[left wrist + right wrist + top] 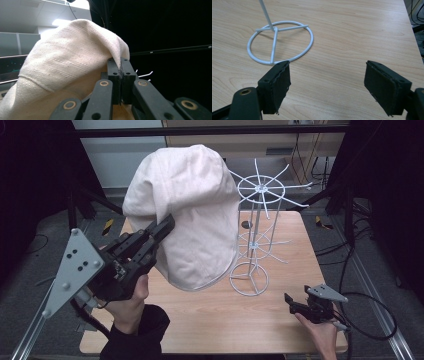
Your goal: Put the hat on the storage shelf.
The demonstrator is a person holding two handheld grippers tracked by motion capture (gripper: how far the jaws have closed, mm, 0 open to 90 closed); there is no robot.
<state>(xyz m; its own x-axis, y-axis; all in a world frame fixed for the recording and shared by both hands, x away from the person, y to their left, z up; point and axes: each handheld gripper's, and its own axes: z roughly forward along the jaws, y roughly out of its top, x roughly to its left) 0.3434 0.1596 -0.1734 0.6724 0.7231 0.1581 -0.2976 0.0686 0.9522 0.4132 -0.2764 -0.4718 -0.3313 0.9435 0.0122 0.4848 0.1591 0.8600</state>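
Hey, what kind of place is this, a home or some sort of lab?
Most likely a lab or recording room: a bare wooden table ringed by black frame bars, loose cables on the floor, and office-style ceiling panels.

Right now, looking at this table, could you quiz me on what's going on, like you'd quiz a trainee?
1. True or false: the left gripper is pinching the cream cloth bag.
2. What is the bag draped over?
3. The right gripper is: A) open above the wooden table, B) closed on the rack's ring base, C) holding the bag.

Key:
1. True: its jaws are shut on a fold of the fabric.
2. The white wire rack.
3. A.
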